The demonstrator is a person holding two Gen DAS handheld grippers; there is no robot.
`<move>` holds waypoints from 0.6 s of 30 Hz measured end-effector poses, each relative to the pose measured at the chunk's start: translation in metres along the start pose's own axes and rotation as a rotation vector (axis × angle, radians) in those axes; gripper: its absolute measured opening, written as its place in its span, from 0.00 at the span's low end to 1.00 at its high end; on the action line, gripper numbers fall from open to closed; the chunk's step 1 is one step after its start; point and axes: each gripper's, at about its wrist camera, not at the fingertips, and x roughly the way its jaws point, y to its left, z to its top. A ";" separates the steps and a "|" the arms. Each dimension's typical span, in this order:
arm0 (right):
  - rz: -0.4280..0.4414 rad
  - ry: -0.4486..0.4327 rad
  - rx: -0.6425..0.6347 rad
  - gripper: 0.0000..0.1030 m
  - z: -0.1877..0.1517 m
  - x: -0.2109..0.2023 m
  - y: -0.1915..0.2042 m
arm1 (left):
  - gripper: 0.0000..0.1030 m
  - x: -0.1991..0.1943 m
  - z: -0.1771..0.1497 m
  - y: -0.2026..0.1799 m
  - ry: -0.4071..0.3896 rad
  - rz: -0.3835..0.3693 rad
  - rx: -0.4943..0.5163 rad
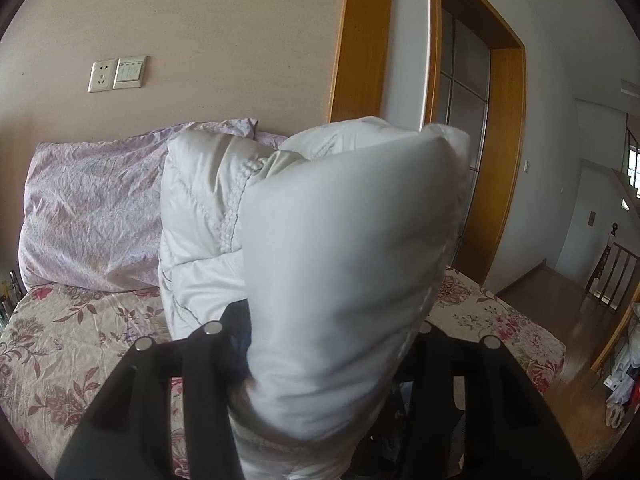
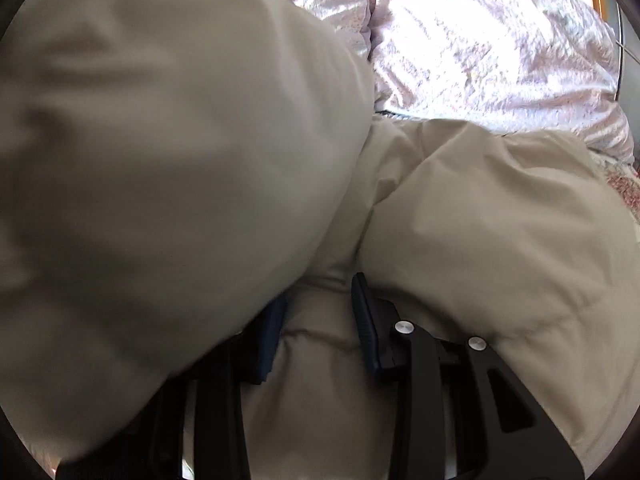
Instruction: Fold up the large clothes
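Note:
A white puffy down jacket (image 1: pixel 340 248) is lifted above the bed. My left gripper (image 1: pixel 328 344) is shut on a thick fold of it, which bulges up between the jaws and hides the fingertips. More of the jacket hangs behind at the left, in front of the pillow. In the right wrist view the same jacket (image 2: pixel 160 140) looks beige and fills most of the frame. My right gripper (image 2: pixel 320 316) is shut on a fold of it; the right pad (image 2: pixel 366 320) shows, the left one is half buried under fabric.
A bed with a floral sheet (image 1: pixel 72 344) lies below. A pale pink pillow (image 1: pixel 88 208) leans on the wall; it also shows in the right wrist view (image 2: pixel 480 48). A wooden door frame (image 1: pixel 504 152) and a hallway stand at the right.

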 end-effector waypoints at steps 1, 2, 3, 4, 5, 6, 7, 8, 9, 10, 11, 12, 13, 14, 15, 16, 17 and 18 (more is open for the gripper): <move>0.003 -0.009 -0.012 0.36 -0.001 -0.006 -0.005 | 0.48 0.003 -0.001 -0.003 0.005 -0.007 0.001; 0.012 -0.020 -0.015 0.36 -0.003 -0.012 -0.011 | 0.49 0.006 -0.002 -0.006 0.011 -0.014 0.000; 0.010 -0.028 -0.014 0.36 -0.004 -0.017 -0.017 | 0.49 0.010 -0.003 -0.009 0.018 -0.022 -0.003; 0.006 -0.040 -0.009 0.36 -0.004 -0.023 -0.026 | 0.49 0.013 -0.004 -0.012 0.025 -0.031 -0.007; 0.008 -0.056 0.004 0.36 -0.005 -0.030 -0.036 | 0.50 0.016 -0.006 -0.014 0.033 -0.038 -0.010; 0.011 -0.068 0.019 0.36 -0.005 -0.037 -0.046 | 0.50 0.019 -0.007 -0.017 0.040 -0.045 -0.013; 0.017 -0.074 0.031 0.35 -0.004 -0.042 -0.055 | 0.50 0.022 -0.008 -0.019 0.046 -0.050 -0.016; 0.022 -0.080 0.044 0.35 -0.004 -0.047 -0.065 | 0.51 0.025 -0.009 -0.022 0.052 -0.053 -0.016; 0.016 -0.088 0.049 0.35 -0.002 -0.051 -0.074 | 0.51 0.028 -0.010 -0.024 0.058 -0.055 -0.016; 0.009 -0.095 0.049 0.35 -0.002 -0.055 -0.080 | 0.51 0.031 -0.011 -0.027 0.063 -0.058 -0.016; 0.010 -0.099 0.049 0.35 -0.004 -0.061 -0.084 | 0.51 0.034 -0.012 -0.030 0.068 -0.061 -0.016; 0.012 -0.096 0.044 0.35 -0.004 -0.063 -0.089 | 0.52 0.037 -0.013 -0.033 0.074 -0.064 -0.016; 0.010 -0.089 0.039 0.35 -0.005 -0.062 -0.091 | 0.52 0.039 -0.014 -0.036 0.079 -0.065 -0.015; 0.015 -0.071 0.029 0.35 -0.005 -0.059 -0.093 | 0.52 0.042 -0.016 -0.040 0.084 -0.068 -0.014; 0.016 -0.048 0.019 0.35 -0.008 -0.055 -0.091 | 0.53 0.045 -0.017 -0.043 0.092 -0.070 -0.015; 0.017 -0.017 0.002 0.35 -0.009 -0.048 -0.091 | 0.53 0.048 -0.020 -0.047 0.100 -0.073 -0.015; 0.022 -0.008 -0.012 0.34 -0.009 -0.042 -0.092 | 0.54 0.051 -0.023 -0.050 0.108 -0.076 -0.015; 0.035 -0.013 -0.011 0.34 -0.010 -0.044 -0.096 | 0.54 0.055 -0.026 -0.053 0.118 -0.080 -0.017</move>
